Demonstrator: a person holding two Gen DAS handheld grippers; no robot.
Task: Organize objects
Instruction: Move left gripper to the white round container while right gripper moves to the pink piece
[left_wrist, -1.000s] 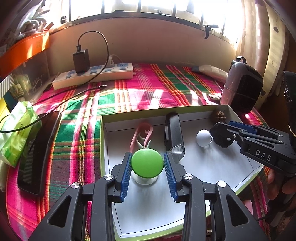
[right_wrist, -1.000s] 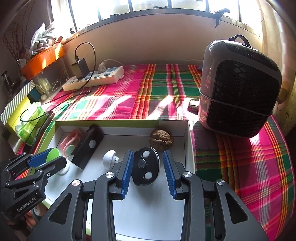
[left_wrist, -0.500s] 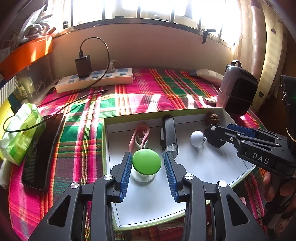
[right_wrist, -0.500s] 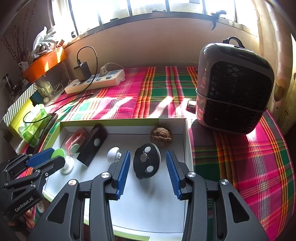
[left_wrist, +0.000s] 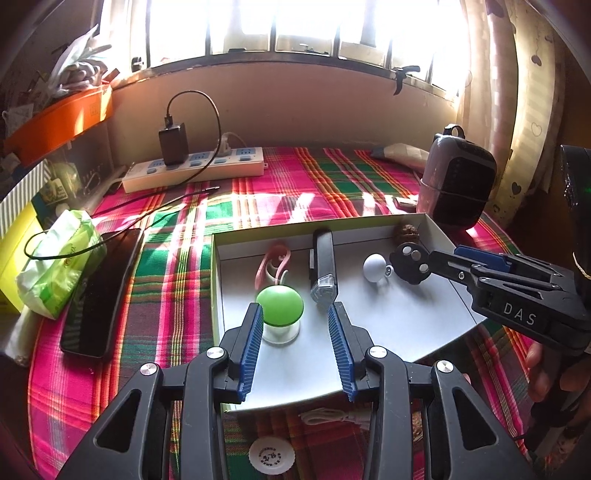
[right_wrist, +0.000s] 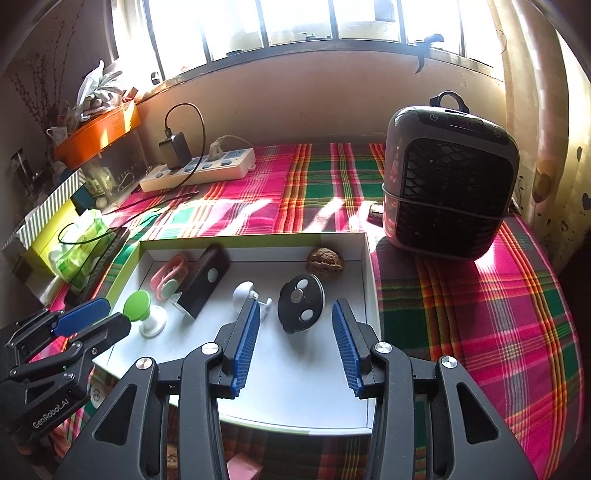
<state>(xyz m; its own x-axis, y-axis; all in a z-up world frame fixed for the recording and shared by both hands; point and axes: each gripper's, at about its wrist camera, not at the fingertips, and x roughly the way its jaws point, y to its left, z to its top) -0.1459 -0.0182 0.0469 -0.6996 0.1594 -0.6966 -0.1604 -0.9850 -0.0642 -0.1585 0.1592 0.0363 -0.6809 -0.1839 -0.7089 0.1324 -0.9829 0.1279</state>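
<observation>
A white box (left_wrist: 369, 354) (right_wrist: 295, 391) lies on the plaid cloth. It holds a green-capped white knob (left_wrist: 279, 306) (right_wrist: 138, 304), a pink clip (left_wrist: 273, 260), a black bar-shaped device (left_wrist: 324, 264) (right_wrist: 203, 280), a white ball hook (left_wrist: 375, 266) (right_wrist: 243, 291), a black disc (left_wrist: 408, 264) (right_wrist: 301, 304) and a walnut (right_wrist: 325, 260). My left gripper (left_wrist: 294, 312) (right_wrist: 107, 319) is open just behind the green knob, its pads apart from it. My right gripper (right_wrist: 295, 306) (left_wrist: 441, 263) is open too, and the black disc lies free just ahead of its tips.
A dark heater (right_wrist: 447, 192) stands right of the box. At the back lies a power strip (left_wrist: 192, 170) with a charger and cable. A phone (left_wrist: 99, 291) and a tissue pack (left_wrist: 59, 266) lie left. A white cap (left_wrist: 271, 456) lies in front. A hand (left_wrist: 543, 373) holds the right gripper.
Both grippers drew back and up from the box. The right jaws spread wider around the black disc, which stayed lying in the box. The green knob stayed in place.
</observation>
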